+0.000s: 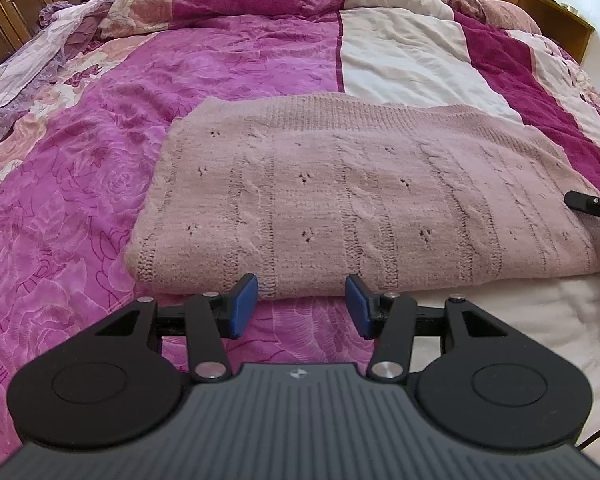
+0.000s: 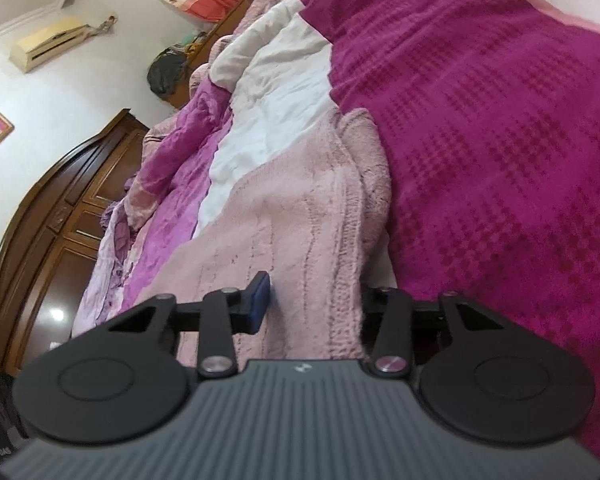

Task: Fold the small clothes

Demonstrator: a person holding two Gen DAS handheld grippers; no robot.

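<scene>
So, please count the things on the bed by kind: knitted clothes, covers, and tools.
Knitted clothes: 1, the pink sweater.
Covers: 1, the floral bedspread.
Tools: 2, the left tool and the right tool.
Total: 4.

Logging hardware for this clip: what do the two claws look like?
Both match: the left claw and right claw have a grey ribbed body with a small logo, black round side discs, black linkage bars with silver pivot pins, and blue pads. A thin dark cable shows near the left one's edge.

A big bed (image 1: 240, 80) has pink covers. A brown wardrobe (image 2: 60, 216) stands by the white wall (image 2: 80, 92). An air conditioner (image 2: 48, 42) hangs up high.
</scene>
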